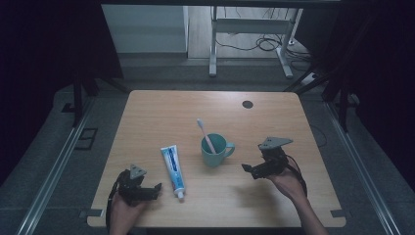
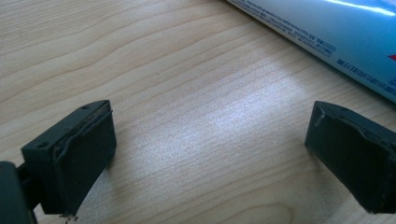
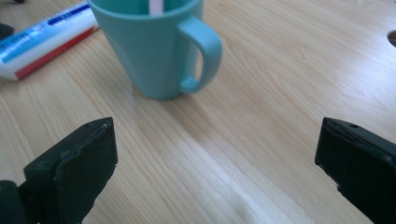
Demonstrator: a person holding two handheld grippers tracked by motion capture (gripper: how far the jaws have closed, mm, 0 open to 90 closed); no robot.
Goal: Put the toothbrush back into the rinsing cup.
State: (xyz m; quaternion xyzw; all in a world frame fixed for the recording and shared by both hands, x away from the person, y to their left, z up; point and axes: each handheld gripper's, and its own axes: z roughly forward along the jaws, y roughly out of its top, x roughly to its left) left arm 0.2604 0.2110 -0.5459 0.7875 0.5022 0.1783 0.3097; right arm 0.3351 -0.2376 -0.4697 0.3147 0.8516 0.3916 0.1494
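A teal mug [image 1: 216,151] stands upright mid-table with its handle to the right, and a pink and white toothbrush [image 1: 206,136] leans inside it. A blue and white toothpaste tube [image 1: 173,170] lies flat to its left, cap toward me. My left gripper [image 1: 155,189] rests near the front edge just left of the tube, open, with bare wood between its pads [image 2: 88,154]; the tube [image 2: 327,32] runs along the top right of that view. My right gripper [image 1: 248,170] hovers right of the mug, open and holding nothing. In the right gripper view the mug [image 3: 154,46] stands a short way ahead.
The wooden table [image 1: 161,112] has a dark cable hole [image 1: 247,104] at its back right. Beyond the far edge stand a desk frame [image 1: 249,34] and cables on the floor. Bare wood lies in front of the mug and along the back of the table.
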